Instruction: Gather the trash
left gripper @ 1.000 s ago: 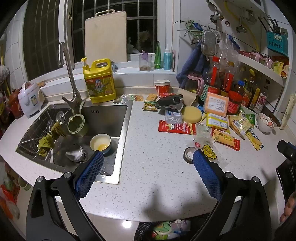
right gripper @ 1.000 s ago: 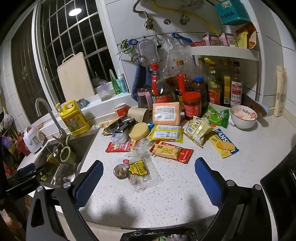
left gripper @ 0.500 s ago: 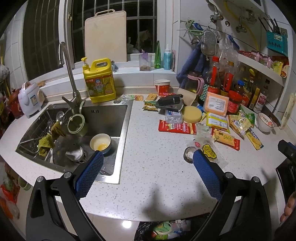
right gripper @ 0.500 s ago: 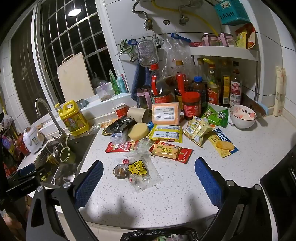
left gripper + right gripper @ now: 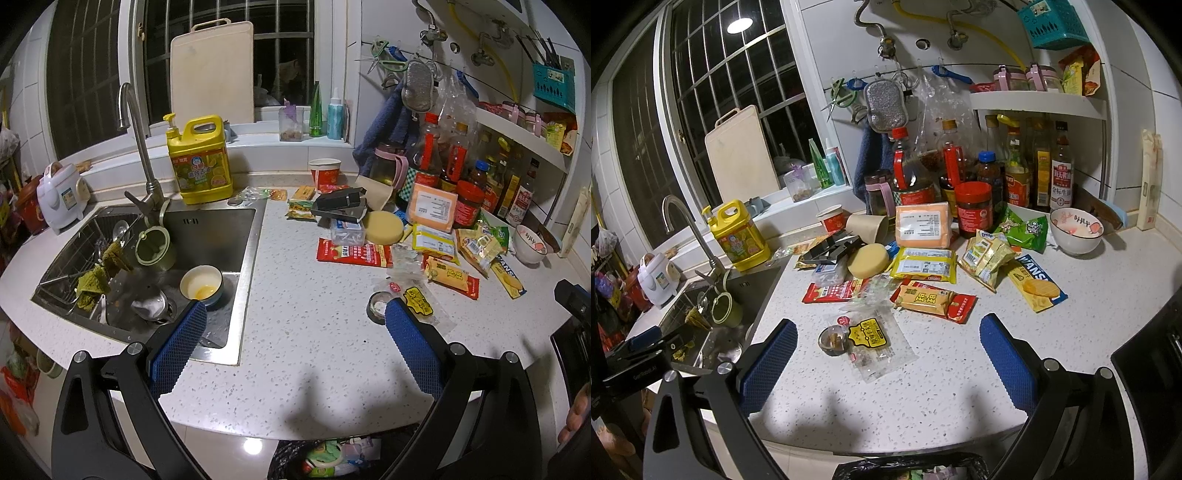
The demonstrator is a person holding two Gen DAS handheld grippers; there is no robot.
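Note:
Snack wrappers litter the white speckled counter (image 5: 923, 398): a clear bag with a yellow label (image 5: 875, 341), a small round cup (image 5: 833, 339), a red wrapper (image 5: 831, 293), an orange-red wrapper (image 5: 932, 301) and a yellow chip packet (image 5: 1036, 288). A black trash bag (image 5: 908, 467) hangs open below the counter edge; it also shows in the left wrist view (image 5: 332, 458). My right gripper (image 5: 886, 354) is open and empty above the counter front, just short of the clear bag. My left gripper (image 5: 293, 339) is open and empty beside the sink (image 5: 229, 229).
The sink holds a bowl (image 5: 201, 286) and dishes. A yellow detergent jug (image 5: 199, 158) stands behind it. Sauce bottles (image 5: 1015, 173), a red-lidded jar (image 5: 973, 208) and a white bowl (image 5: 1075, 229) stand at the back right. A dark stove (image 5: 1156, 369) lies at the right.

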